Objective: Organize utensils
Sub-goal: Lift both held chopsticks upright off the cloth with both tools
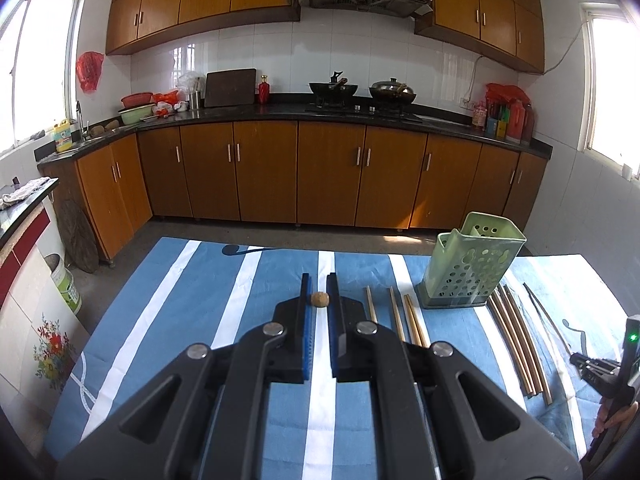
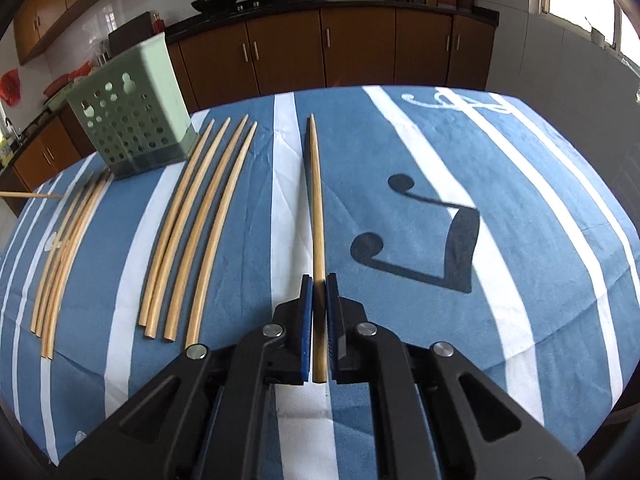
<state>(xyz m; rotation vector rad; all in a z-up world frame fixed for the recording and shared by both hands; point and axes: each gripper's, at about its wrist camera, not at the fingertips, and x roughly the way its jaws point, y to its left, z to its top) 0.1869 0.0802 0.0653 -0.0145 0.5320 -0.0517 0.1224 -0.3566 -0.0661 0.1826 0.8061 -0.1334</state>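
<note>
A green perforated utensil holder (image 1: 472, 264) stands upright on the blue striped tablecloth (image 1: 180, 300); it also shows in the right wrist view (image 2: 132, 120). My left gripper (image 1: 319, 286) is shut on a chopstick seen end-on (image 1: 320, 299). My right gripper (image 2: 319, 286) is shut on a single wooden chopstick (image 2: 316, 200) that points away along the cloth. Several chopsticks (image 2: 200, 232) lie in a group right of the holder, and another group (image 2: 64, 256) lies at the far left of the right wrist view.
Chopsticks (image 1: 400, 316) lie left of the holder and more (image 1: 516, 344) to its right in the left wrist view. The right gripper's body (image 1: 612, 364) shows at the right edge. Kitchen cabinets (image 1: 320, 172) stand beyond the table's far edge.
</note>
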